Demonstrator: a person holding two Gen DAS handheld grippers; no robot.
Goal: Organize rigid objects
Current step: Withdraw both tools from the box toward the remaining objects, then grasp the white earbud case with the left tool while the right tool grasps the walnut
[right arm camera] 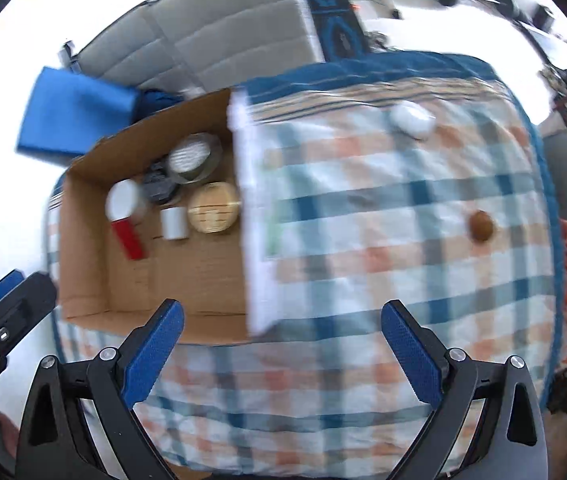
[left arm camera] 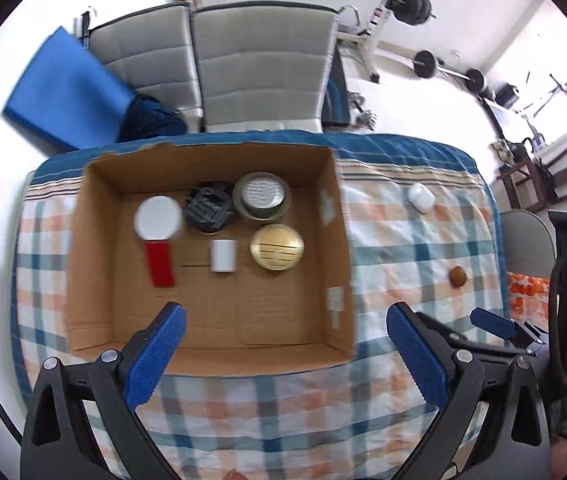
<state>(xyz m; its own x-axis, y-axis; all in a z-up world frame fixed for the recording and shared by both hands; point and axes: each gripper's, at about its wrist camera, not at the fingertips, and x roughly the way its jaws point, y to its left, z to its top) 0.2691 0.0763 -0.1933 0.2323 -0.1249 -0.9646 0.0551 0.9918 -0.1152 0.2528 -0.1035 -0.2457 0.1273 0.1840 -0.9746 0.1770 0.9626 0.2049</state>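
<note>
Both grippers hang empty and spread wide above a plaid-covered table: the left gripper over the cardboard box, the right gripper over the cloth. Six items sit in the box: one white-lidded jar, one red block, one black patterned piece, one tape roll, one white cylinder, one gold lid. Two wait well apart on the cloth: one white case, one brown egg-shaped object. The likely next pick is best made squarely from above, the pads closing gently so it cannot roll.
</note>
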